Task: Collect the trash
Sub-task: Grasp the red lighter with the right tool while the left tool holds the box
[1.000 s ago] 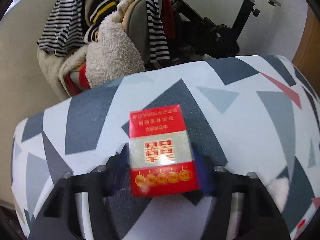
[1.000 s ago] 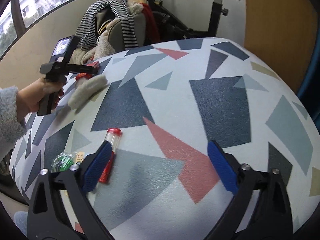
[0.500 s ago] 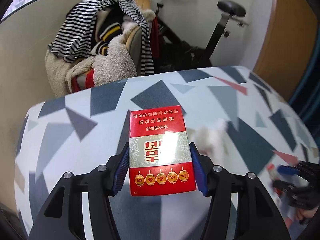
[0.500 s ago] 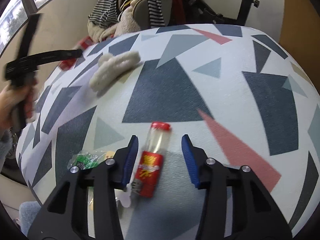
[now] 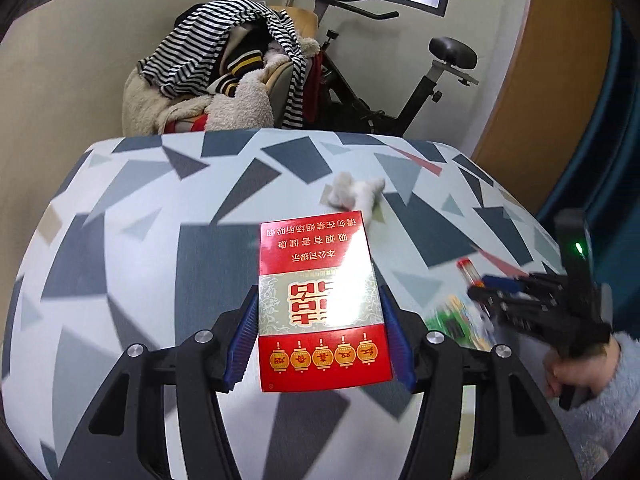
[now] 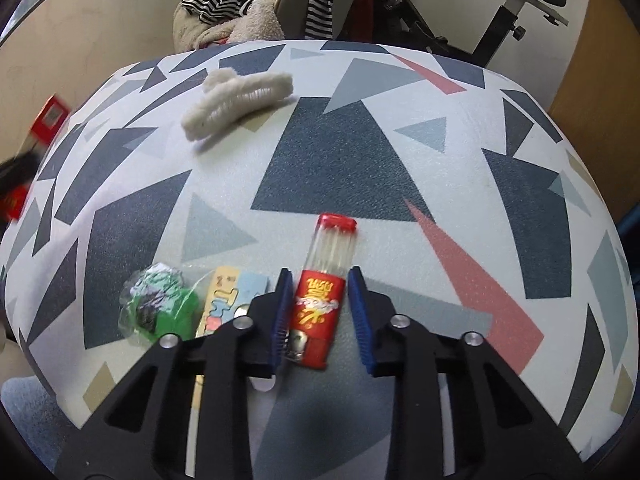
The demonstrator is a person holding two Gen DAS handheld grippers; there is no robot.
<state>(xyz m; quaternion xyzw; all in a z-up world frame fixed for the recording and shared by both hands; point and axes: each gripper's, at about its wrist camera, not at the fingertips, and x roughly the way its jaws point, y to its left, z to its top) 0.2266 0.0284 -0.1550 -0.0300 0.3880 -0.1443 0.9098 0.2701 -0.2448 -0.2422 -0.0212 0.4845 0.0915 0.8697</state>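
Note:
My left gripper (image 5: 319,293) is shut on a red cigarette pack (image 5: 320,276), held above the patterned table (image 5: 132,248). The same pack (image 6: 50,118) shows blurred past the table's left edge in the right wrist view. A red and clear lighter (image 6: 324,292) lies on the table between the blue pads of my right gripper (image 6: 318,276). Those jaws are closing and the pads meet the lighter's sides. From the left wrist view the right gripper (image 5: 486,284) sits at the far right in a person's hand (image 5: 560,368). A green wrapper (image 6: 160,308) and a printed paper strip (image 6: 222,300) lie just left of the lighter.
A white fluffy clip (image 6: 236,100) rests toward the table's far left. Behind the table stand a chair piled with striped and fleece clothes (image 5: 224,80) and an exercise bike (image 5: 400,100). A wooden panel (image 5: 560,80) rises at the right.
My right gripper moved over the lighter and its jaws closed in from wide open to the lighter's sides. My left gripper swung back and left with the pack, off toward the table's edge.

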